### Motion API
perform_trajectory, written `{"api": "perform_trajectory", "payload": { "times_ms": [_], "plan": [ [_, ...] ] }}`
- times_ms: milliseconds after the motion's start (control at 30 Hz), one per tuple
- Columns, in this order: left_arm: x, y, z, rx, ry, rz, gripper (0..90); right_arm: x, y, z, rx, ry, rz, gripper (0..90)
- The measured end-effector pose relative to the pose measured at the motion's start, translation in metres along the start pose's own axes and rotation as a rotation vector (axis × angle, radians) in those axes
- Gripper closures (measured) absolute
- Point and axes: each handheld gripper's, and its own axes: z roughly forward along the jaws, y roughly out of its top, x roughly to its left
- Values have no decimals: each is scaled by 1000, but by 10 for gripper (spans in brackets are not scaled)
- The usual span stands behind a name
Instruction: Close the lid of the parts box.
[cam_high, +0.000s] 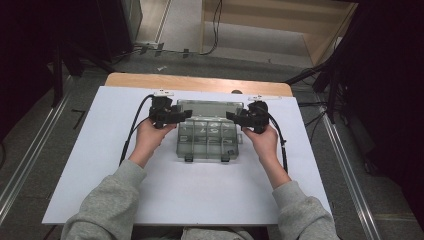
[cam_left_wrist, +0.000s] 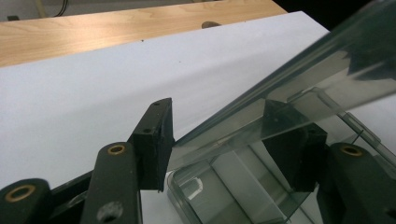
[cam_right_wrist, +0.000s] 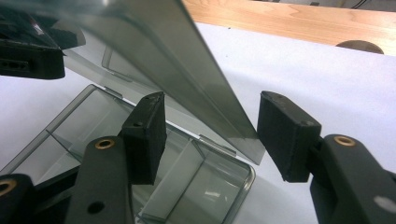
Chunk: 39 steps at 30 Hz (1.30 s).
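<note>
A clear plastic compartment box (cam_high: 207, 142) lies in the middle of the white board, with its lid (cam_high: 210, 106) tilted up at the far side. My left gripper (cam_high: 187, 114) reaches in at the lid's left edge and my right gripper (cam_high: 230, 116) at its right edge. In the left gripper view the thin lid (cam_left_wrist: 303, 79) slants between the spread jaws of the left gripper (cam_left_wrist: 224, 140), and its edge is right at one pad (cam_left_wrist: 156, 135). In the right gripper view the lid's corner (cam_right_wrist: 243, 140) hangs between the pads of the right gripper (cam_right_wrist: 215, 133), with a gap on both sides. Both grippers are open.
The white board (cam_high: 100, 150) covers a wooden table whose far edge (cam_high: 200, 82) shows behind it. The box's base (cam_right_wrist: 93, 126) has several dividers and two latches at its near side. Cables trail from both grippers. Grey floor and dark equipment surround the table.
</note>
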Motion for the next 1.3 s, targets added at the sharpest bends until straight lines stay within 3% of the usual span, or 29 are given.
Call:
{"api": "perform_trajectory", "payload": {
  "times_ms": [133,300,767,900,1167,1300],
  "plan": [
    [-1,-1,0,3,0,9,425,1,0,0,0,6,-1,385],
    [0,-1,1,24,-24,-23,337,2,-1,-1,6,6,-9,381],
    [7,-1,-12,54,-28,-56,261,3,-1,-2,0,22,-10,345],
    [6,-2,-16,86,-44,-39,262,3,-1,-2,-1,23,-11,344],
    [10,-3,-30,91,-88,-48,260,3,-1,-3,0,26,-14,343],
    [11,-2,-39,97,-83,-48,334,2,-1,-3,-5,34,-8,343]
  ]
}}
